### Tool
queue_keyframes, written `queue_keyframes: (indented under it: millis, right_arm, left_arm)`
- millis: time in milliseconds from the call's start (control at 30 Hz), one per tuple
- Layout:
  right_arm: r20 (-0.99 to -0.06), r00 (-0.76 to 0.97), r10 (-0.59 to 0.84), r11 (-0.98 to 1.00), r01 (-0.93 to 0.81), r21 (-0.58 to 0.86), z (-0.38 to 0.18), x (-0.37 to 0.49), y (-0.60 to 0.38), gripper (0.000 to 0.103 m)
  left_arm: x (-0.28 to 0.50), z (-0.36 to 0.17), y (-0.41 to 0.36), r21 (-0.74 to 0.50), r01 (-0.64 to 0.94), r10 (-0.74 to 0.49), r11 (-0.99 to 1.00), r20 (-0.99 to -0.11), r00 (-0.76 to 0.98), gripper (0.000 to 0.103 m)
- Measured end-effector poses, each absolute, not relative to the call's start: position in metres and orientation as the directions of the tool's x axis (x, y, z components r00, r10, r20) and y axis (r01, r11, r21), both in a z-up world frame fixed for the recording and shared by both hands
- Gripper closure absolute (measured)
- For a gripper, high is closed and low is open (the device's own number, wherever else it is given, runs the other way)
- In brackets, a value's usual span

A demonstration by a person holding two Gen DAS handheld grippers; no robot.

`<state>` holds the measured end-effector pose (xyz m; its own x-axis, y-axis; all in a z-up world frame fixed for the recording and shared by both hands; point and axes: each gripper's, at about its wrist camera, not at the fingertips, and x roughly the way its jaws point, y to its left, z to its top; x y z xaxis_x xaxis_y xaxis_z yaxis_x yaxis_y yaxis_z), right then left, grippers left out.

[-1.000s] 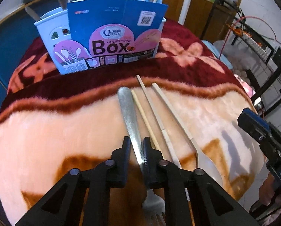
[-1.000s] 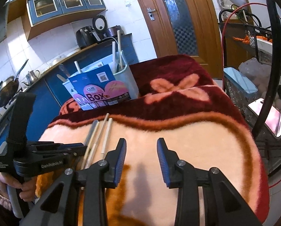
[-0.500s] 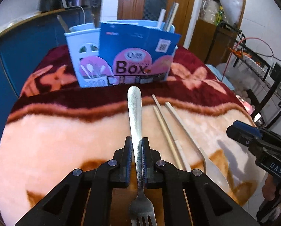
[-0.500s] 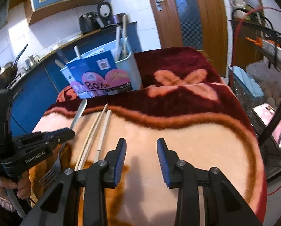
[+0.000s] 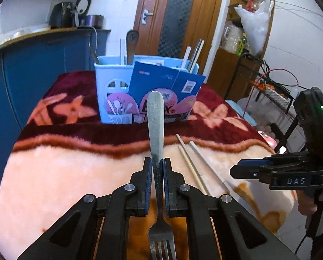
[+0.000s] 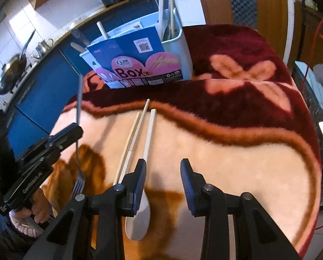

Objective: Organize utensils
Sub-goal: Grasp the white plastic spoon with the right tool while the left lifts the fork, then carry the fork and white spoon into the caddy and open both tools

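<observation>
The left gripper [image 5: 156,171] has its black fingers with blue pads pressed together on a metal fork [image 5: 156,134]. The fork is of dull, scratched steel, with a flat rounded handle end pointing away toward the organizer and four tines near the camera. In the right wrist view the fork [image 6: 78,117] is lifted above the blanket, clear of the surface.

The right gripper [image 6: 163,179] hovers low over the blanket with its fingers wide apart, holding nothing. Just under its left finger lies one pale plastic spoon [image 6: 143,186] with a smooth oval bowl and a long straight handle. Beside it lie two thin chopsticks [image 6: 132,138], light wood colour, close together and almost parallel to the spoon.

The tabletop is covered with a fluffy fleece blanket [image 6: 237,151], peach in the near part and dark red in the far part, with a wavy brown border and flower shapes. At the far end stands one light blue plastic utensil organizer [image 5: 111,86] with window-shaped holes; several long handles stick out of it. A blue and pink cardboard label [image 5: 165,95] with the word "Box" leans on its front.

Behind are blue kitchen cabinets [image 5: 38,69], white tiled walls and a wooden door [image 5: 172,17] with patterned glass.
</observation>
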<state>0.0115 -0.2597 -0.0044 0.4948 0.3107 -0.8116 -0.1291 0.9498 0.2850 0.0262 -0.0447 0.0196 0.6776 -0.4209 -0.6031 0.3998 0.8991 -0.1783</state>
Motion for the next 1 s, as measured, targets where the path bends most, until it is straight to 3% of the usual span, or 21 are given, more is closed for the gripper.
queue_keyframes:
  millis: [167, 333, 600, 767, 1000]
  right_arm:
    - [-0.852, 0.436, 0.29, 0.957, -0.142, 0.253, -0.011, 0.024, -0.246, 0.068]
    - [-0.88, 0.403, 0.252, 0.966, -0.15, 0.209, -0.013, 0.038, -0.236, 0.082]
    - [-0.909, 0.358, 0.212, 0.973, -0.162, 0.163, -0.019, 0.057, -0.224, 0.093]
    - [-0.869, 0.425, 0.254, 0.966, -0.146, 0.211, -0.013, 0.049, -0.232, 0.095]
    - [-0.742, 0.604, 0.291, 0.956, -0.143, 0.258, 0.016, 0.025, -0.245, 0.095]
  left_arm:
    - [0.025, 0.021, -0.037, -0.207, 0.395, -0.438, 0.895, -0.575, 0.691, 0.094]
    - [0.024, 0.026, -0.027, -0.235, 0.385, -0.449, 0.892, -0.548, 0.706, 0.094]
    - [0.026, 0.046, -0.017, -0.252, 0.378, -0.454, 0.891, -0.496, 0.74, 0.094]
    - [0.027, 0.061, -0.01, -0.254, 0.363, -0.442, 0.896, -0.458, 0.771, 0.094]
    - [0.032, 0.085, -0.002, -0.245, 0.334, -0.409, 0.91, -0.404, 0.818, 0.094]
